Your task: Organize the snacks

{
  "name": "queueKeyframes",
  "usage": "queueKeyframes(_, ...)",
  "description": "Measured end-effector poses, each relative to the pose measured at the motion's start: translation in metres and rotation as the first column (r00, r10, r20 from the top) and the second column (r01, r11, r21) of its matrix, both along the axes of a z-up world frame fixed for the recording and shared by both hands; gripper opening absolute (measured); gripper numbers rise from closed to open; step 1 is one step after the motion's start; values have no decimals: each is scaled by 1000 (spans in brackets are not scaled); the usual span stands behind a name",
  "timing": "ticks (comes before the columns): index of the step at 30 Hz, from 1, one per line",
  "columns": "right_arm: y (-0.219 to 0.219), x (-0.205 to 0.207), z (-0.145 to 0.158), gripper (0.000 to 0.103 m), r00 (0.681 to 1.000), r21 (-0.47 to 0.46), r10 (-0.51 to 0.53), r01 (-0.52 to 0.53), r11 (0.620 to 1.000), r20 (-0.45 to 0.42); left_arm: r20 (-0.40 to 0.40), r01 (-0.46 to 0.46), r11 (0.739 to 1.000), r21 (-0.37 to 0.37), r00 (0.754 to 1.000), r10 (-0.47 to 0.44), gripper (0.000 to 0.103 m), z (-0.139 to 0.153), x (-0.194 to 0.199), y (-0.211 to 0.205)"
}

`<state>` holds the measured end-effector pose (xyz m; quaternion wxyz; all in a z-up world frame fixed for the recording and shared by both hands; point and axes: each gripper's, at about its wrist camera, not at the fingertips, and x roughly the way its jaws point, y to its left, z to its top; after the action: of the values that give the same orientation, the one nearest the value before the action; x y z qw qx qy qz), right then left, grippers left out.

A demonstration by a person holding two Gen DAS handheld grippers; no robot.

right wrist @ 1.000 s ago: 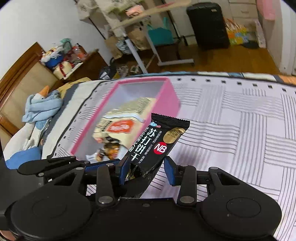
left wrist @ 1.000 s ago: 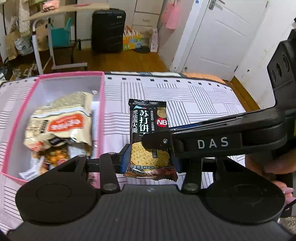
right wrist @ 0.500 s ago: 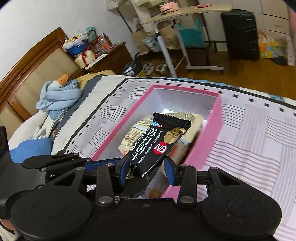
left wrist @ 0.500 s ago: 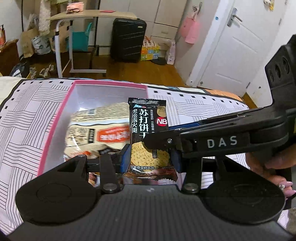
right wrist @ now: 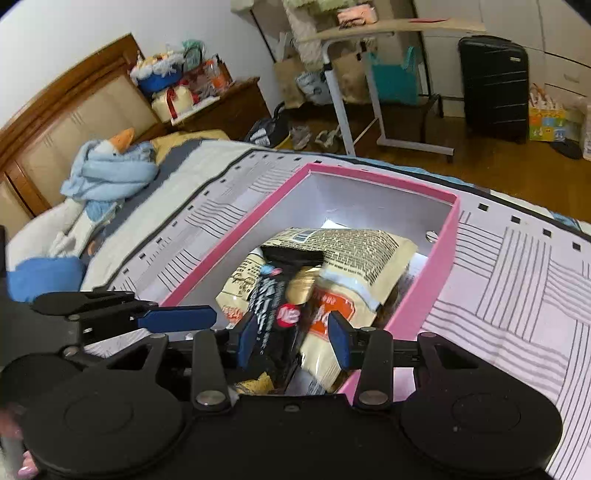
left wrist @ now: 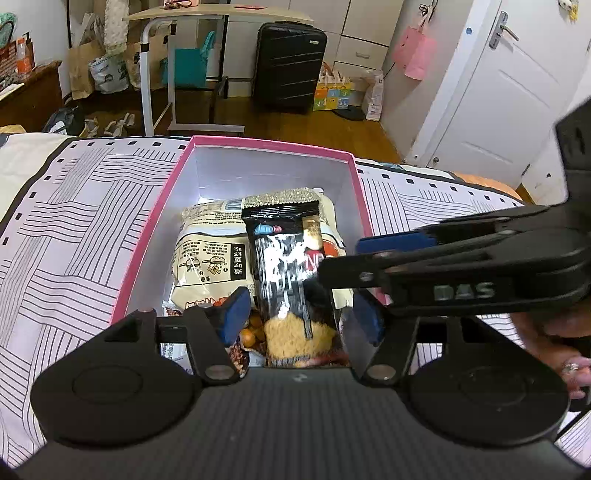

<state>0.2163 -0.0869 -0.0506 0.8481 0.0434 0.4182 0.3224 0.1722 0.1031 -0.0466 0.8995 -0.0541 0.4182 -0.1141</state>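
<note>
A black cracker packet [left wrist: 284,266] hangs blurred over the open pink box [left wrist: 269,142], above a beige snack bag [left wrist: 210,258]. My left gripper [left wrist: 303,314] straddles the packet; its jaws are opening and a gap shows on both sides of the packet. In the right wrist view the same packet [right wrist: 269,299] stands between the pads of my right gripper [right wrist: 295,339], close to the left pad, with a clear gap to the right pad. The right gripper [left wrist: 338,258] reaches in from the right, fingertips at the packet's edge. Orange snacks lie low in the box [right wrist: 380,181].
The box sits on a bed with a striped cover [left wrist: 74,221]. A blue soft toy [right wrist: 107,166] lies by the wooden headboard. Beyond the bed are a rolling table [left wrist: 218,14], a black suitcase [left wrist: 291,66] and a white door [left wrist: 498,92]. A person's hand [left wrist: 565,332] holds the right gripper.
Both grippers carried the packet from the bedspread to above the box. The left jaws have spread apart, and the packet now sits loose and blurred between them, lower toward the bags.
</note>
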Motion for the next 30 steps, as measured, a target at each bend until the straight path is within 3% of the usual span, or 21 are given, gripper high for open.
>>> queueKeyframes(3,-13,-20,8,49,999,20,-32,31,999,42,1,2,1000,-25,1000,-2,61,-1,-8,3)
queueKeyframes(7,-25,-42,14,49,991,35,-100,97,995,85,48,1,1000,8,999,-2,61,5,-23,-3)
queueKeyframes(14,-37,-79,35,50,970,-12,-169,174,985,177,93,-23,1000,11,995,22,61,22,-50,-4)
queueKeyframes(22,-52,-150,68,60,906,-105,-252,303,947,339,155,-31,999,19,988,27,65,57,-89,-11)
queueKeyframes(26,-66,-181,68,63,881,-107,-315,373,922,353,186,-38,998,55,982,28,67,69,-114,-23)
queueKeyframes(30,-76,-204,64,67,856,-117,-369,435,893,363,204,-28,999,39,979,20,70,72,-140,-28)
